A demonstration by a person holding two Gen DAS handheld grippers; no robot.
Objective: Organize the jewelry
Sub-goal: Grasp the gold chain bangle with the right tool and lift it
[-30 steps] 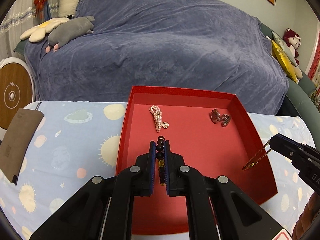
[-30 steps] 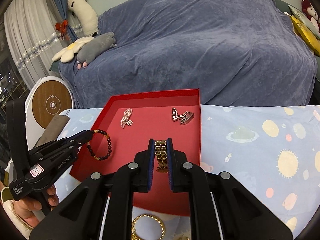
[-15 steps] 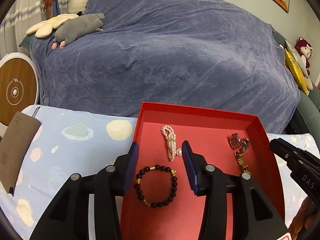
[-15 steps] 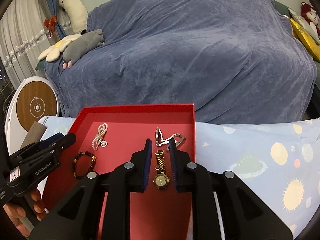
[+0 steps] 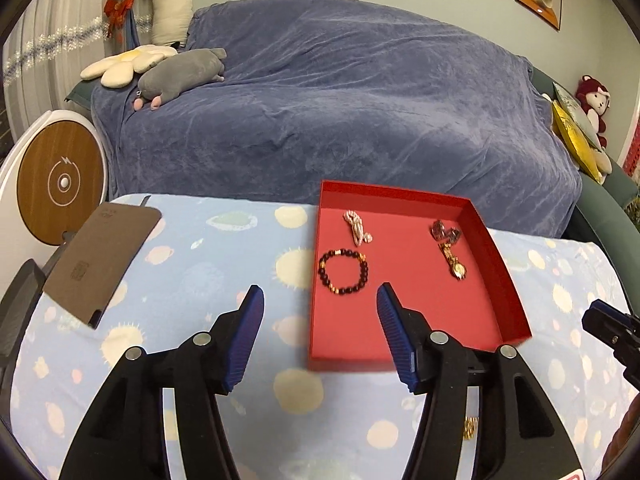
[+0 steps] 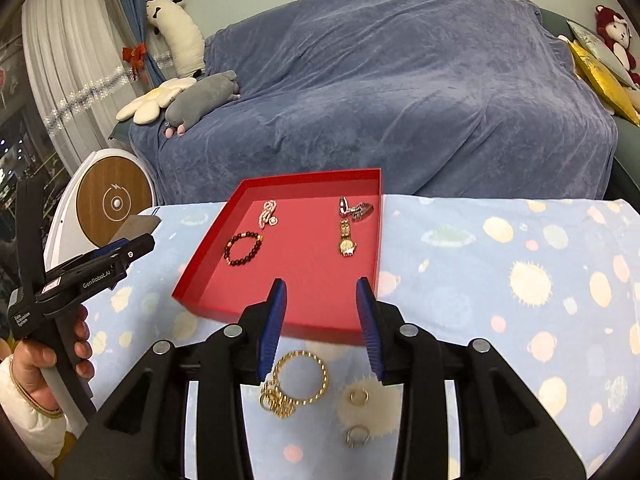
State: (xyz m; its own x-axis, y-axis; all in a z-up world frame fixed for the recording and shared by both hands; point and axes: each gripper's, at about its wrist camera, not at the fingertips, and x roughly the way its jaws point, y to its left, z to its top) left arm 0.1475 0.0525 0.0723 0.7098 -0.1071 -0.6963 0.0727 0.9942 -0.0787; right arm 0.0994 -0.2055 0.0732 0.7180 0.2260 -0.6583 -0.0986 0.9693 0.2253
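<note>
A red tray [image 5: 508, 284] [image 6: 200, 258] lies on the patterned cloth. In it are a dark bead bracelet [image 5: 343, 271] [image 6: 243, 247], a pearl piece [image 5: 357, 227] [image 6: 269, 213], a gold watch [image 5: 453, 261] [image 6: 346, 237] and a silver piece [image 5: 445, 231] [image 6: 355, 209]. My left gripper [image 5: 320, 298] hovers before the tray's near left corner, its jaws opening with nothing between them. My right gripper [image 6: 320, 288] is at the tray's near edge, jaws opening and empty. Beneath it on the cloth lie a gold chain bracelet [image 6: 298, 384] and two rings [image 6: 357, 396] [image 6: 355, 436].
A brown card [image 5: 100, 258] lies at the cloth's left. Behind the table stands a sofa under a blue cover [image 5: 340, 92], with plush toys [image 5: 180, 72] on it. A round white-and-wood device [image 5: 60, 184] stands at the left. A hand [image 6: 44, 360] holds the left gripper's handle.
Both grippers let go: the bead bracelet and the gold watch now lie in the tray. Both grippers opened and drew back toward the tray's near edge.
</note>
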